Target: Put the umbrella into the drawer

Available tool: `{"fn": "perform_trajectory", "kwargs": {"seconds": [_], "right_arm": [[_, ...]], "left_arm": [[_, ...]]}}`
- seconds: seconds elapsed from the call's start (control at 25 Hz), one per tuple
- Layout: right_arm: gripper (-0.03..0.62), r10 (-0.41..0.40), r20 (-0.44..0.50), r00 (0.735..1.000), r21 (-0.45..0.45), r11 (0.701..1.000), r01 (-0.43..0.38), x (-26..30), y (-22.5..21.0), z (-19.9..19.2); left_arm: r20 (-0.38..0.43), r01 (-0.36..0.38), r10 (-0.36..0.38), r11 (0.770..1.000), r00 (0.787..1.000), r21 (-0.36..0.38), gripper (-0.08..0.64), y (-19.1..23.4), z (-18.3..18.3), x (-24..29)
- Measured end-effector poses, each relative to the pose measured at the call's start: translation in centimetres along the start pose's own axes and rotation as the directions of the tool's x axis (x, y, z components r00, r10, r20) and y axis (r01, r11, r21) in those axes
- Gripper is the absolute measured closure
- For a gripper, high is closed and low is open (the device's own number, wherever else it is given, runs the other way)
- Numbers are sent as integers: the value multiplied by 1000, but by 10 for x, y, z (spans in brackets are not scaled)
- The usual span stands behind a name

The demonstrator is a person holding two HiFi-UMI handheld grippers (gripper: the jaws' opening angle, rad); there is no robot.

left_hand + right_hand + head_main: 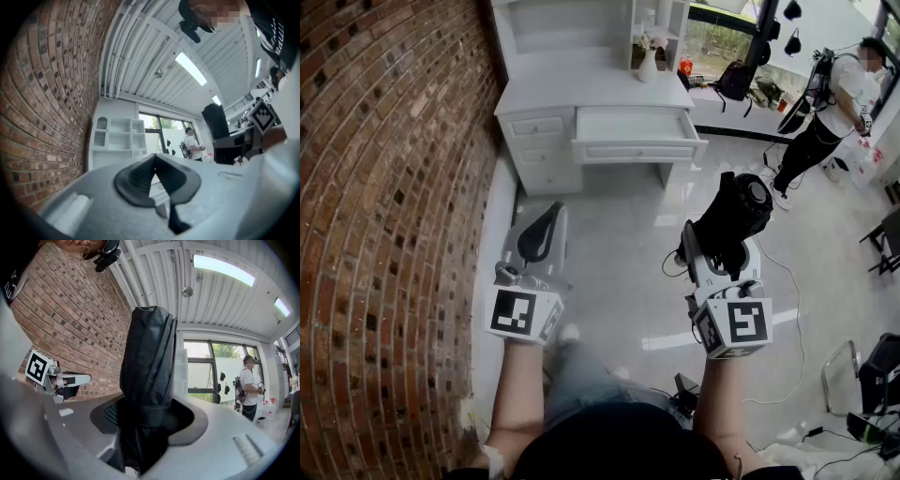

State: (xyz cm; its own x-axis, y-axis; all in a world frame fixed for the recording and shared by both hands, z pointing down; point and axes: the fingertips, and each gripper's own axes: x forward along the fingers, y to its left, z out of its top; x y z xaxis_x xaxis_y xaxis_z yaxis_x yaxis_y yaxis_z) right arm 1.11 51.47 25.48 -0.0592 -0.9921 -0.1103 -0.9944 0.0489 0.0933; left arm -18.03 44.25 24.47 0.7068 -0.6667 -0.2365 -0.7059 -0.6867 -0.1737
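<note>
My right gripper (720,246) is shut on a folded black umbrella (735,216), which sticks up past the jaws. In the right gripper view the umbrella (149,357) stands upright between the pads of that gripper (147,414) and hides the space behind it. My left gripper (541,236) is held level with it on the left, jaws together and holding nothing; in its own view the pads of the left gripper (154,161) meet at the tips. Ahead stands a white desk (581,89) whose drawer (637,150) is pulled out, well beyond both grippers.
A brick wall (384,187) runs close along the left. A vase (648,66) stands on the desk. A person (839,98) stands at the far right near a backpack (734,80). A cable (787,281) lies on the glossy floor, and chairs (886,234) are at the right.
</note>
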Motion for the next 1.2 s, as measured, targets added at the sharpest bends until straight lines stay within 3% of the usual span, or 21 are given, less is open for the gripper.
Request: {"fn": "perform_trajectory", "kwargs": {"seconds": [0.24,0.48,1.2], "right_arm": [[356,-16,-4,1000,-7,1000,16,7,-17,-4],[356,-16,-29,999,-57,998,15,49,-31,-15],[354,4,-99,995,-31,999,-7,279,-77,-46]], "left_arm": [[-5,6,-6,1000,1000,-2,565,0,-7,17],[1,-7,7,1000,1000,-12,565,28,-22,58],[-24,-41,40,999,999,-34,565,172,-104,235]]}}
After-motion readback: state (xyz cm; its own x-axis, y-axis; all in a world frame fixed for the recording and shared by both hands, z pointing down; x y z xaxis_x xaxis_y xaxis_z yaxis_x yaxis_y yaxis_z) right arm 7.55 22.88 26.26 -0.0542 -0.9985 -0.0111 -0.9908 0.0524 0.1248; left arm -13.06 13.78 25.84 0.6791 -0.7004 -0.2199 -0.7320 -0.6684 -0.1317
